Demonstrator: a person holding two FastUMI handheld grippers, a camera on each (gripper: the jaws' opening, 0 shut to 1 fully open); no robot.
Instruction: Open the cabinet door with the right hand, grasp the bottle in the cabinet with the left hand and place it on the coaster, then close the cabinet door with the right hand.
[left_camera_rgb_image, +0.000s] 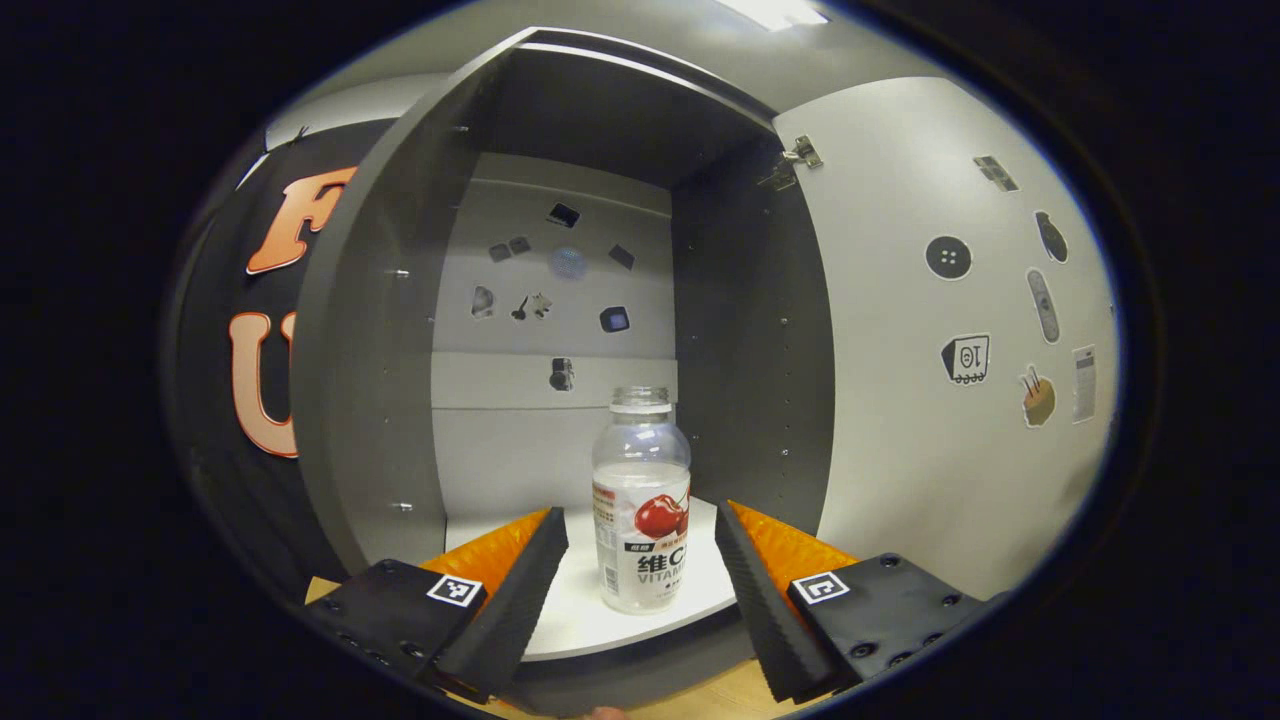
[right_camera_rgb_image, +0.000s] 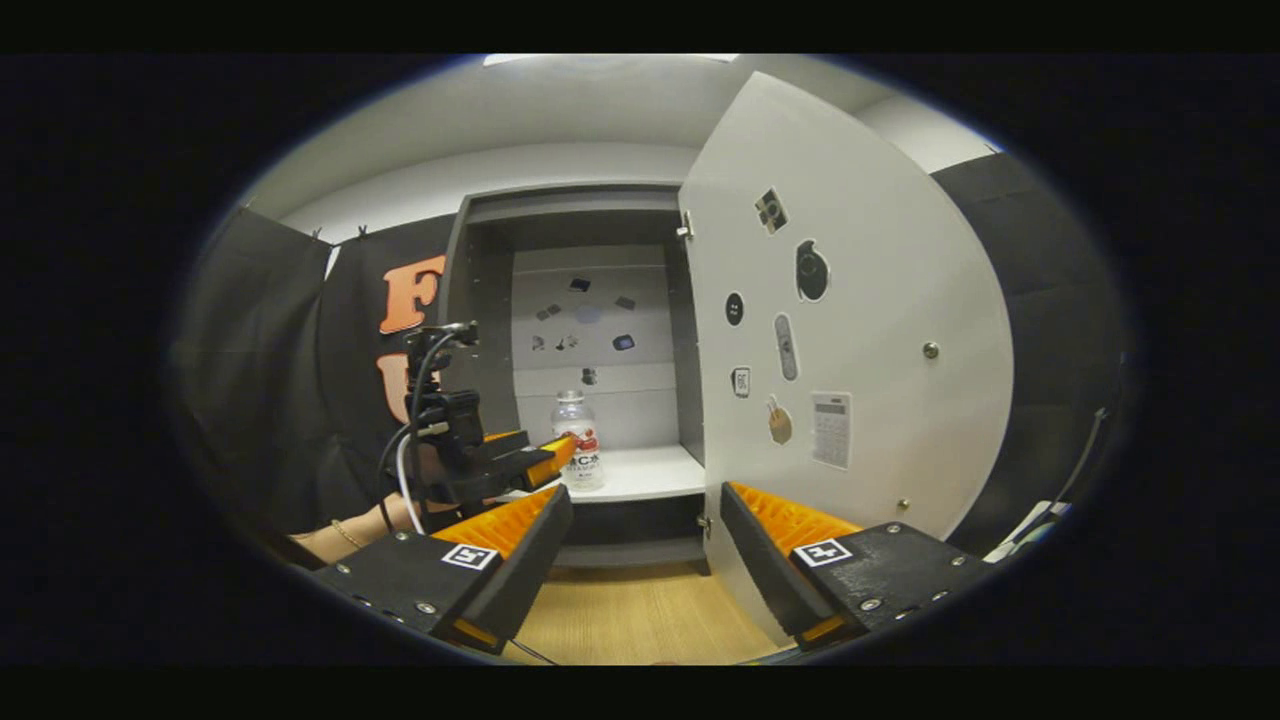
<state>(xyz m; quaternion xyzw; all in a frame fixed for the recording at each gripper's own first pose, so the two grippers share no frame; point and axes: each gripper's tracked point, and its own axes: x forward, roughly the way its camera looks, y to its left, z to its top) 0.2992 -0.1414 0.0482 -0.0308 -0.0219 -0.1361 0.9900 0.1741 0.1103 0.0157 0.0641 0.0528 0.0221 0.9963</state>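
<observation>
The grey cabinet (left_camera_rgb_image: 380, 350) stands with its white door (left_camera_rgb_image: 920, 330) swung wide to the right. A clear bottle (left_camera_rgb_image: 641, 500) with a cherry label stands upright on the white shelf (left_camera_rgb_image: 590, 600), near its front edge. My left gripper (left_camera_rgb_image: 640, 580) is open, its fingers on either side of the bottle's lower half without touching it. In the right gripper view the bottle (right_camera_rgb_image: 577, 440) looks small on the shelf (right_camera_rgb_image: 640, 472), with the left gripper (right_camera_rgb_image: 545, 460) reaching in from the left. My right gripper (right_camera_rgb_image: 640, 560) is open and holds nothing, back from the cabinet beside the door (right_camera_rgb_image: 850, 320).
Stickers dot the cabinet's back wall (left_camera_rgb_image: 560, 290) and the inside of the door. The wooden tabletop (right_camera_rgb_image: 640, 615) lies below the cabinet. A person's forearm (right_camera_rgb_image: 335, 540) comes in at the left behind the left gripper. Black cloth hangs on both sides.
</observation>
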